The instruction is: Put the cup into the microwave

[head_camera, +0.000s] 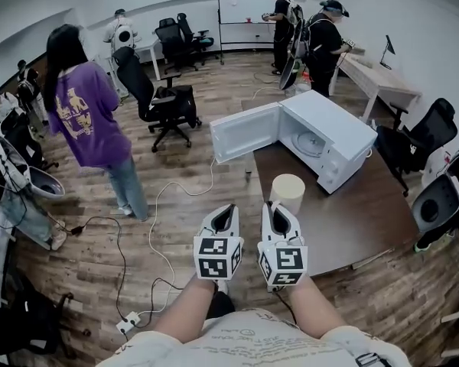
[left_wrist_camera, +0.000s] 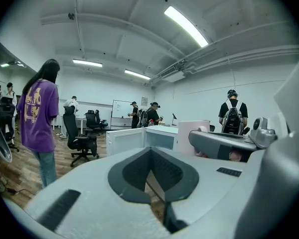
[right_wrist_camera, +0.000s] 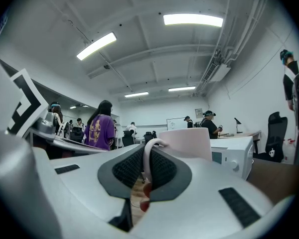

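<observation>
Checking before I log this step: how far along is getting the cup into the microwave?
Done: the microwave has its door open. In hand: the right gripper clamps the cup by its handle, short of the microwave. Remaining: set the cup inside.

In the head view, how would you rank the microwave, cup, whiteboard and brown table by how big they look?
1. brown table
2. microwave, door open
3. whiteboard, shrunk by distance
4. cup, looks close to the whiteboard in size, so that pair is unsure

Cream cup (head_camera: pixel 288 190), white microwave (head_camera: pixel 329 128) — dark brown table (head_camera: pixel 359 216), purple printed shirt (head_camera: pixel 84 117)
</observation>
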The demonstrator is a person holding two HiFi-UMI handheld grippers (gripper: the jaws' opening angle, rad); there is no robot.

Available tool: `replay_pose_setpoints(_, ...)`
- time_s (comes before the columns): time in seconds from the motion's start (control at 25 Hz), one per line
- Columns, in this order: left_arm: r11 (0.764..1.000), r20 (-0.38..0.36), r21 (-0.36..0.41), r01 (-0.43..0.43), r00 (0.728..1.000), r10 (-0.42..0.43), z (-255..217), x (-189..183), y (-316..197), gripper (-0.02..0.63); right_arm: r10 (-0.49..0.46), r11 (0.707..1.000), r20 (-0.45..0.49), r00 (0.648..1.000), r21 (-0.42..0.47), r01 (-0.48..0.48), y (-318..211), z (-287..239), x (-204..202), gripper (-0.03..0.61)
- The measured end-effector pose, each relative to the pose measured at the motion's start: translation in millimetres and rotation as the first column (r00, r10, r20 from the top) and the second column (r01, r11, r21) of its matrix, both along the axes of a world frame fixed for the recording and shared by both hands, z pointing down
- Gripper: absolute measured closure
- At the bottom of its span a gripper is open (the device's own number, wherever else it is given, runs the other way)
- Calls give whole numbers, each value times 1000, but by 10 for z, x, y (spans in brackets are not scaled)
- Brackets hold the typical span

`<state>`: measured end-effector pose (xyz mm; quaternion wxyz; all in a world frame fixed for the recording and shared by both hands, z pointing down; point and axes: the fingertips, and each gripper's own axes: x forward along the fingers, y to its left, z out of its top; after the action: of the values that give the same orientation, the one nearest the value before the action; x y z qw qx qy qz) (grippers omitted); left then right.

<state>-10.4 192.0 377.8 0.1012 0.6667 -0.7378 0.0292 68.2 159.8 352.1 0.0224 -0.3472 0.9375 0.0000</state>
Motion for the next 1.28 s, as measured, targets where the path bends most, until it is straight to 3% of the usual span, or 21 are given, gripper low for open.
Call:
replay_pose_setpoints(0.4,993,-5,11,-116,993,116,-184,-787,-971,600,79,997,6,997,23,-79,-819,-142,-797,552)
replay_pose_setpoints(0.76,972,-10,-2,-235,972,235,-93,-1293,-1641,600,198,980,0,980,32,-198,-1429,-37,-1247,552)
replay_pose_setpoints(0.96,956,-23,-7,-294,956,294,-22,-1408,-1912,601,254,967,23,967,30,-255,-1649,49,-1278,552)
replay_pose_setpoints(1.28,926,-31,-31,-376,927,375,142,-1285,-2217,601,329,944,11,944,14,-329,-2005,265,-1146,552)
